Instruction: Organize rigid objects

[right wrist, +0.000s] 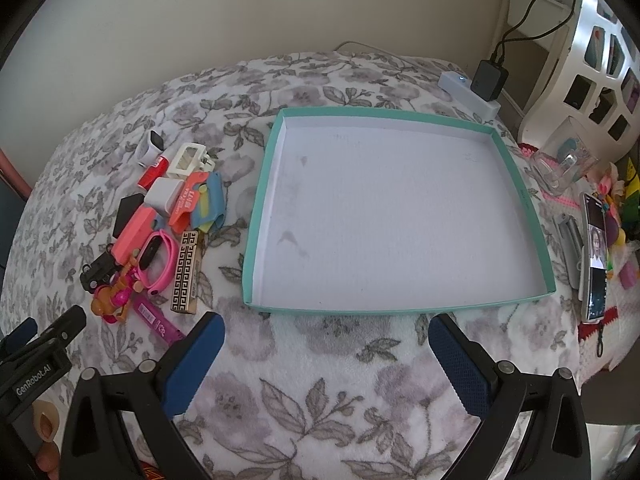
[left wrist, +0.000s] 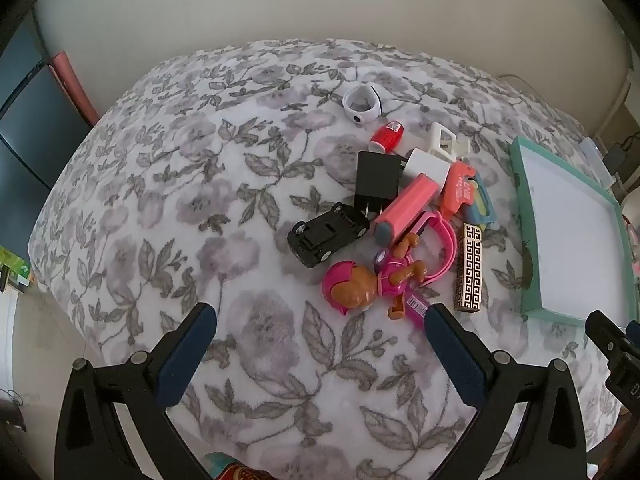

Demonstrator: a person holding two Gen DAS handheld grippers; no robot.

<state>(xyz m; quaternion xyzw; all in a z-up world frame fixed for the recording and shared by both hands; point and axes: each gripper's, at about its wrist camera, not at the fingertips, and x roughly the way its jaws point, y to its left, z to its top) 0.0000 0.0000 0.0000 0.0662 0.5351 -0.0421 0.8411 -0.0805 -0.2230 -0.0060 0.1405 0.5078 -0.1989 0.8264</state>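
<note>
Nothing has been sorted yet, by the look of it: the work stands at its very start, with both tools spread wide and holding nothing. On the left, the left tool (left wrist: 320, 344) hangs over the flowered blanket (left wrist: 160, 200) of what looks like a bed, its blue pads well apart and bare fabric between them. Just beyond it lies the heap of small hard things, all touching or overlapping: a black toy car (left wrist: 328, 234) at the near left, a black plug (left wrist: 378, 182) behind it, a pink bar-shaped case (left wrist: 404, 208) leaning across the middle, a pink toy figure (left wrist: 360, 288) nearest the tool, a pink wristband (left wrist: 440, 248), and a black-and-gold patterned box (left wrist: 469, 266) at the right edge of the heap. Farther off, a white ring-shaped gadget (left wrist: 362, 104) and a small red piece (left wrist: 387, 137) lie a little apart. To the right of the heap sits the shallow teal tray (right wrist: 256, 216), its white floor holding nothing but a few faint smudges. The right tool (right wrist: 326, 344) hovers at the tray's near edge, pads likewise apart and gripping nothing. The next move, I judge, is to reach into the heap for one piece; the toy figure and the patterned box lie nearest, and the tangle calls for a clean pinch on a single item without dragging its neighbours.
</note>
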